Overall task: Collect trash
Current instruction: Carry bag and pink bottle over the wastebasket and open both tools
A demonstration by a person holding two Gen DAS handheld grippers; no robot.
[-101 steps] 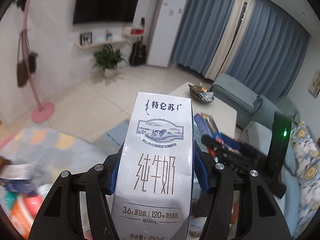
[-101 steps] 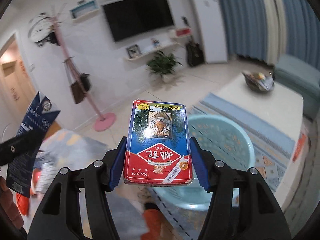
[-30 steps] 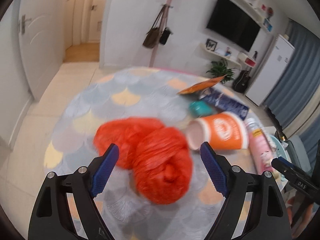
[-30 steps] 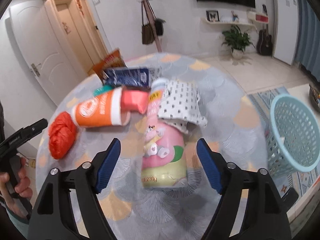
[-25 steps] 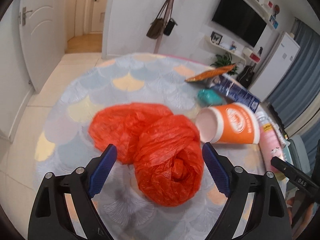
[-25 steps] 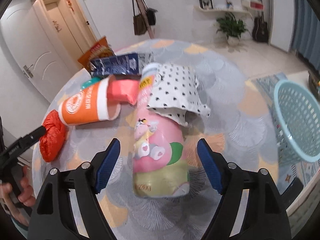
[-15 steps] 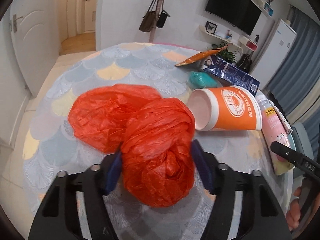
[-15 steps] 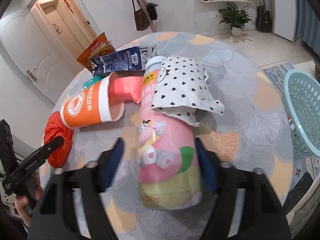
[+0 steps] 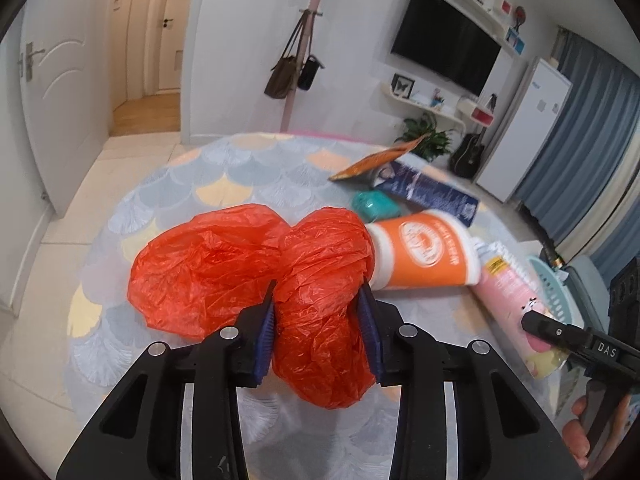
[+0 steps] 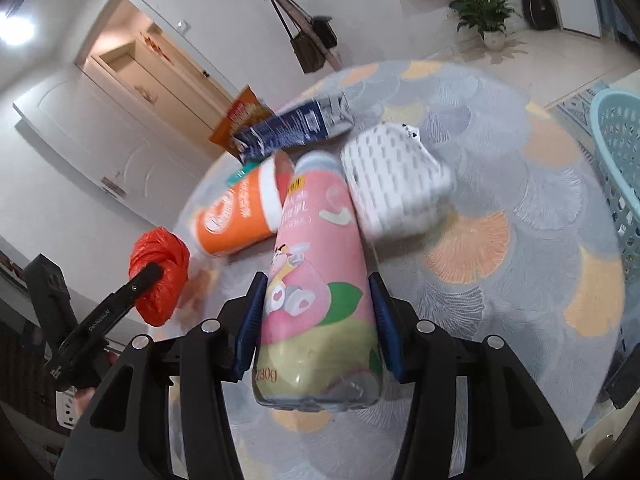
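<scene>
My left gripper (image 9: 319, 322) is shut on a crumpled red plastic bag (image 9: 320, 292) and holds it above the round patterned table (image 9: 240, 168); the bag also shows in the right wrist view (image 10: 160, 276). My right gripper (image 10: 318, 316) is shut on a pink bottle (image 10: 316, 280) with a cartoon label, tilted up off the table; the bottle also shows in the left wrist view (image 9: 516, 300). The light blue basket (image 10: 618, 168) stands on the floor at the table's right.
On the table lie an orange paper cup (image 10: 236, 216) on its side, a dark blue carton (image 10: 296, 124), an orange snack packet (image 10: 240, 116), a white dotted packet (image 10: 396, 184) and a teal object (image 9: 374, 204). A coat stand (image 9: 304, 56) stands behind the table.
Both grippers have closed, the left on the red bag and the right on the pink bottle, and both have lifted their loads off the table.
</scene>
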